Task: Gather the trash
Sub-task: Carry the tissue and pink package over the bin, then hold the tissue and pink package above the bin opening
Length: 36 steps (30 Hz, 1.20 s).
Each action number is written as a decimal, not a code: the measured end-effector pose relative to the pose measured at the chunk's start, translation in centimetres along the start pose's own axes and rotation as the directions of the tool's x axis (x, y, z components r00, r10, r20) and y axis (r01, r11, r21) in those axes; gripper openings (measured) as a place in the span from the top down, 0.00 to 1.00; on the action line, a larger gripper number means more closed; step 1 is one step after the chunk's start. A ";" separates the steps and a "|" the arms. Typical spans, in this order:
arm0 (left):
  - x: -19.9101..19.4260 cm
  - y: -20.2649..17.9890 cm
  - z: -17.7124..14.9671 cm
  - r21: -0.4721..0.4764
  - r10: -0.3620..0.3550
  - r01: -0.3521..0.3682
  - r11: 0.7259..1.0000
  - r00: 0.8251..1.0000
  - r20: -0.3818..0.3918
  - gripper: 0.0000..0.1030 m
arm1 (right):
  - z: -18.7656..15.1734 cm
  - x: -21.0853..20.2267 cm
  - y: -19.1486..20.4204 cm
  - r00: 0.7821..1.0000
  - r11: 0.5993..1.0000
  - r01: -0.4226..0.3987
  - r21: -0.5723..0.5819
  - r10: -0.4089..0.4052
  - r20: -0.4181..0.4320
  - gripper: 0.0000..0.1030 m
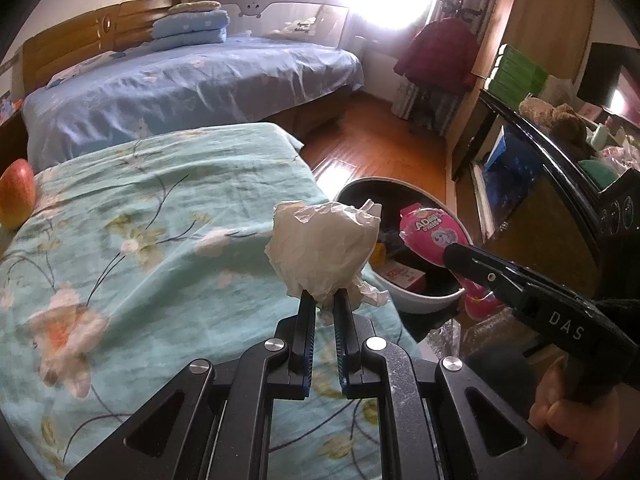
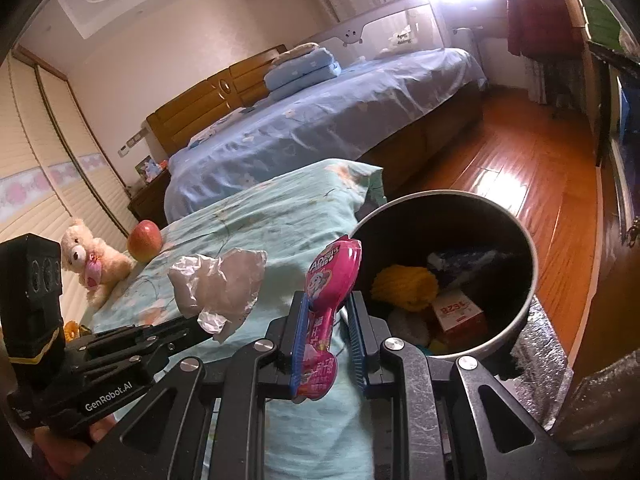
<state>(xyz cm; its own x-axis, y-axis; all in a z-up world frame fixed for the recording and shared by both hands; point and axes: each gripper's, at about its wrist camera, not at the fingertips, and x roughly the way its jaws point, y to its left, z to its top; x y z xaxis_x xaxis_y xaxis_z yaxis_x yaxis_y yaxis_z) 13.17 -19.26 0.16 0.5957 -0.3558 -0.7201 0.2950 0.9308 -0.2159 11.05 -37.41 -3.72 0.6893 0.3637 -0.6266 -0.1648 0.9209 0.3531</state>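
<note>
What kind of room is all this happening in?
Most likely a home bedroom: a bed with a blue flowered sheet, folded blue quilts by its wooden headboard, and a cream teddy bear.

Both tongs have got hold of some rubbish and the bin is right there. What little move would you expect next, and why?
Probably carry both pieces a little further over the bin before letting go. The left tongs pinch the crumpled paper above the bedspread's edge, and the right tongs grip the pink wrapper beside the rim, not clearly over the opening.
</note>
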 end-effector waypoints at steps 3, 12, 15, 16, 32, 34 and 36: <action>0.5 -0.6 0.5 0.014 -0.003 0.003 1.000 1.000 -0.001 0.92 | 0.3 -0.2 -0.5 1.000 1.000 0.012 0.002 -0.012 0.004 0.80; 2.3 -2.4 2.1 0.054 -0.015 0.016 0.998 1.000 -0.008 0.92 | 1.7 -0.5 -2.5 0.999 0.999 0.045 0.020 -0.046 0.020 0.81; 2.9 -2.8 2.5 0.062 -0.016 0.017 0.998 1.000 -0.011 0.92 | 2.0 -0.6 -3.2 0.998 0.998 0.055 0.025 -0.056 0.025 0.80; 3.2 -2.9 2.6 0.065 -0.017 0.018 0.998 1.000 -0.012 0.92 | 2.1 -0.6 -3.5 0.998 0.998 0.058 0.027 -0.059 0.026 0.80; 5.9 -4.0 4.4 0.086 -0.019 0.021 0.996 0.999 -0.028 0.92 | 3.4 0.7 -5.7 0.996 0.995 0.086 0.050 -0.087 0.018 0.81; 6.1 -4.1 4.5 0.086 -0.019 0.021 0.996 0.999 -0.031 0.92 | 3.4 0.8 -5.8 0.996 0.995 0.087 0.051 -0.088 0.018 0.81; 6.3 -4.2 4.6 0.086 -0.019 0.022 0.996 0.999 -0.034 0.92 | 3.4 0.9 -5.8 0.996 0.995 0.087 0.051 -0.088 0.016 0.81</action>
<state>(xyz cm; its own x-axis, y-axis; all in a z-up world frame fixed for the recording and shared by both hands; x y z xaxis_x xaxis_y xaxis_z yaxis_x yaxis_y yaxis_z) 19.10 -25.75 -0.44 0.5644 -0.3705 -0.7377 0.3709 0.9122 -0.1743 15.01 -42.92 -3.95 0.7126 0.2788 -0.6438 -0.0683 0.9408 0.3319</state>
